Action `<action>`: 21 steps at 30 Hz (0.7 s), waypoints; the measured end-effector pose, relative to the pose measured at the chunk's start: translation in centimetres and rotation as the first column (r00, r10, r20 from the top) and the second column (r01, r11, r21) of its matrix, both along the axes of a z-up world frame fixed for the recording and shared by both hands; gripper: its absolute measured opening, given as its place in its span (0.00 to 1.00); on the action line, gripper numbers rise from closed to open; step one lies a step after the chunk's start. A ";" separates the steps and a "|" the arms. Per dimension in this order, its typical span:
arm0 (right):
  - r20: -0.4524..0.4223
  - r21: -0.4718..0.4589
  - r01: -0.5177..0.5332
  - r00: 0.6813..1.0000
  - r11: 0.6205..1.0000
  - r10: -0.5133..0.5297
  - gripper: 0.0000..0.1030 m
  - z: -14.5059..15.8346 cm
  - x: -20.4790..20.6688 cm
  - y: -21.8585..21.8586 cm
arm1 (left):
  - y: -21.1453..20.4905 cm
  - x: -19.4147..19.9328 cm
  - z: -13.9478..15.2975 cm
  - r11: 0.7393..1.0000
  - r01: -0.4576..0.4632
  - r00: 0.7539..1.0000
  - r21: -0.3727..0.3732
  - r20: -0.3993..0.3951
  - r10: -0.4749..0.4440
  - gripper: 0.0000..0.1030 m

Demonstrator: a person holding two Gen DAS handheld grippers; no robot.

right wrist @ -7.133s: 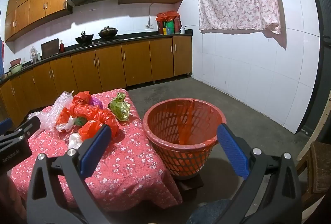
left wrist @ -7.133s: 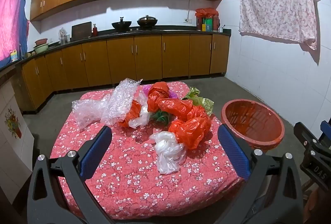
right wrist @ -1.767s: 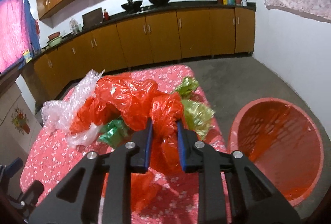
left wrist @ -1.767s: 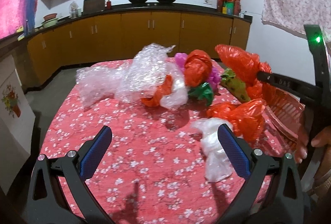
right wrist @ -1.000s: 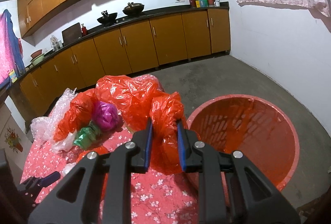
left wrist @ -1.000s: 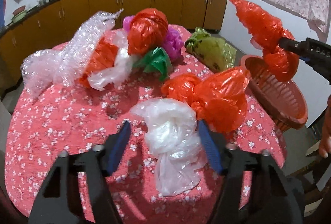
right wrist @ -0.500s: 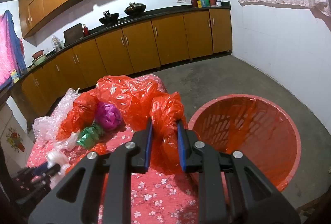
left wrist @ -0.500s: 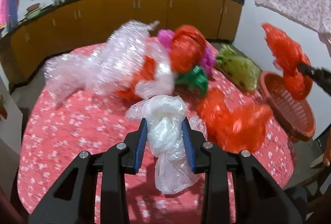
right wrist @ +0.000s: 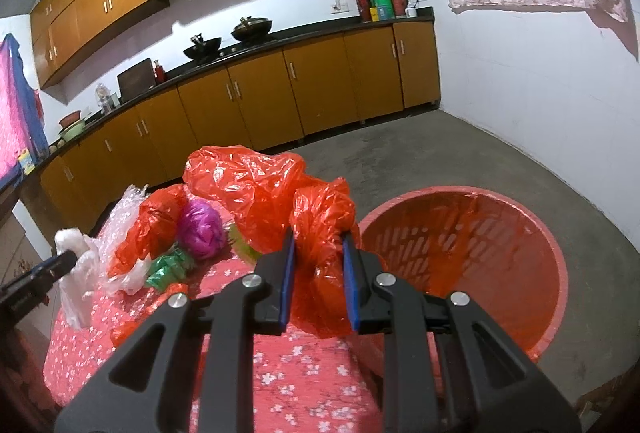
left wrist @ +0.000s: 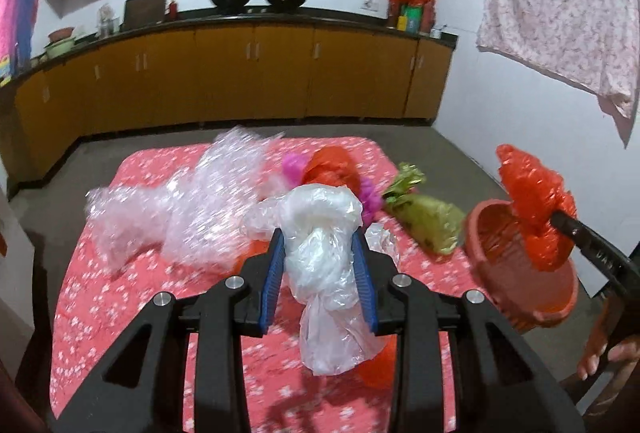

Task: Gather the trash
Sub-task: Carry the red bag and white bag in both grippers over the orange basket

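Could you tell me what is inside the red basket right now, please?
The basket looks empty: only its slotted wall and floor show. The near part is hidden behind the right gripper and its red bag.

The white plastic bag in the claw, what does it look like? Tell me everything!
The crumpled white see-through plastic bag is thin and crinkly, bunched into a puffy top with a loose tail hanging below. The left claw pinches its middle between blue pads, lifted above the red flowered tablecloth. From the right wrist view it dangles at the far left.
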State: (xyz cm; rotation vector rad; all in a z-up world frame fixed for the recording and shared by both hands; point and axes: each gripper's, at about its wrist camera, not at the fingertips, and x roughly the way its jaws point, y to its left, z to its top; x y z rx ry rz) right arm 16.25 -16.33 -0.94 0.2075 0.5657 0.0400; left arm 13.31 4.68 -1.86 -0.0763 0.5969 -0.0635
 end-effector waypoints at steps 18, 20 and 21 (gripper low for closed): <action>-0.008 0.041 0.208 0.978 0.977 -0.208 0.21 -0.1 -0.6 -10.2 | -15.9 5.7 1.4 0.951 0.310 0.950 0.005 0.028 -0.310 0.33; -0.019 0.050 0.227 0.974 0.973 -0.227 0.21 -0.4 -0.4 -11.2 | -17.3 6.2 1.0 0.941 0.337 0.941 0.013 0.020 -0.337 0.33; -0.024 0.054 0.237 0.971 0.970 -0.236 0.21 -0.7 -0.3 -11.7 | -17.7 6.3 0.8 0.938 0.346 0.938 0.015 0.015 -0.346 0.33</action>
